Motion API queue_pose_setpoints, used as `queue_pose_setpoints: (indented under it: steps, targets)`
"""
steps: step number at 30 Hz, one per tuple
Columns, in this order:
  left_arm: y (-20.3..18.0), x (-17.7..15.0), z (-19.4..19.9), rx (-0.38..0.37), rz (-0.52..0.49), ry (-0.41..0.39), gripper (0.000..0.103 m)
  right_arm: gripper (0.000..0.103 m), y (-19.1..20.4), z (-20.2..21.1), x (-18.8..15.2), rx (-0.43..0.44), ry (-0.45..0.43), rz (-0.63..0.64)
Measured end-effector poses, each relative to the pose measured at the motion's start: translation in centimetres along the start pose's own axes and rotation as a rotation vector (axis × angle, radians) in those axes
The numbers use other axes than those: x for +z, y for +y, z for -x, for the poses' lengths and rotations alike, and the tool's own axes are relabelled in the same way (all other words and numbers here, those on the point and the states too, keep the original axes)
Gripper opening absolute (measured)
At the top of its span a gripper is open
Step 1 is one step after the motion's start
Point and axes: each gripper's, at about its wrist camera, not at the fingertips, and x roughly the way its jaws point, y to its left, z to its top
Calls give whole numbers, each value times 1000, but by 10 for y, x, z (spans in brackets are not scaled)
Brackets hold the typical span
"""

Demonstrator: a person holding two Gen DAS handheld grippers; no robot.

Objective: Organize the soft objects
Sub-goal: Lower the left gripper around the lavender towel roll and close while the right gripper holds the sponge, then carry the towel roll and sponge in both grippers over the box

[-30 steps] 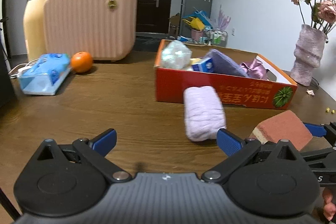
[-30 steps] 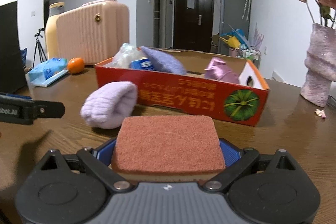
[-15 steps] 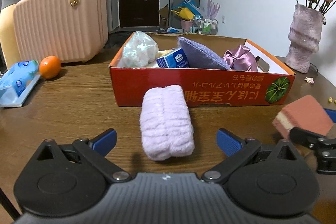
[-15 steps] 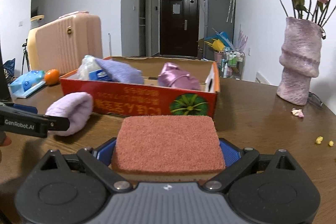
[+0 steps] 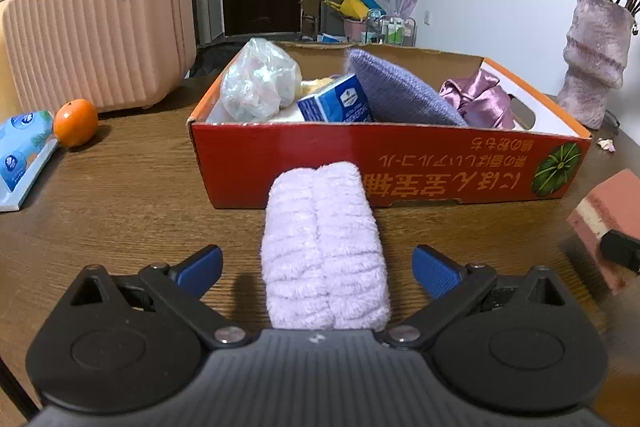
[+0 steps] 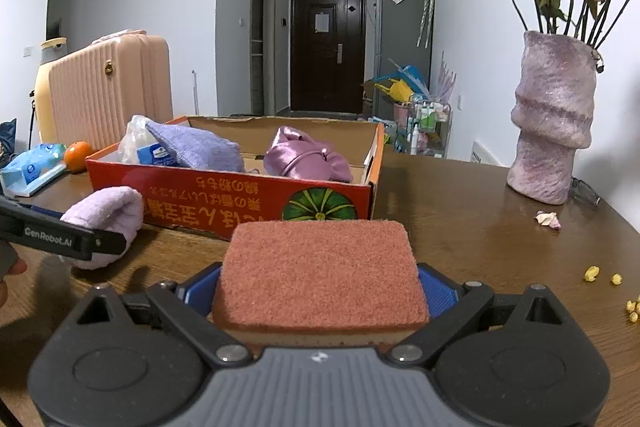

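A rolled lilac towel (image 5: 324, 247) lies on the wooden table in front of the red cardboard box (image 5: 420, 163). My left gripper (image 5: 318, 267) stands open, its blue pads on either side of the towel's near end without touching it. My right gripper (image 6: 320, 291) is shut on a red-brown sponge (image 6: 320, 267), held above the table to the right of the box (image 6: 240, 195). The sponge (image 5: 612, 215) also shows at the right edge of the left wrist view. The towel (image 6: 108, 215) appears in the right wrist view behind the left gripper's black finger.
The box holds a plastic bag (image 5: 256, 83), a blue carton (image 5: 336, 105), a purple cloth (image 5: 396, 91) and a shiny mauve fabric (image 5: 480, 99). A pink case (image 5: 100, 27), an orange (image 5: 75, 122) and a wipes pack (image 5: 22, 147) sit left. A vase (image 6: 556, 123) stands right.
My left gripper has swung right and closed in on the lilac towel, which now lies between its open fingers. The right gripper has carried the sponge rightward, past the box's right end.
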Motion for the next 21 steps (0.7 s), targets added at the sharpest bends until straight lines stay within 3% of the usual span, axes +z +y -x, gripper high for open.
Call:
queue_pose_setpoints:
  steps: [5, 10, 13, 21]
  targets:
    - [1, -1, -3, -15, 1, 14, 87, 98, -2, 0, 1, -7, -2, -11]
    - [-1, -2, -5, -17, -9, 30, 56, 98, -1, 0, 0, -16, -9, -10]
    - [1, -2, -4, -31, 0, 24, 51, 98, -1, 0, 0, -23, -14, -9]
    - [1, -2, 0, -12, 0, 0, 50, 98, -1, 1, 1, -52, -36, -20]
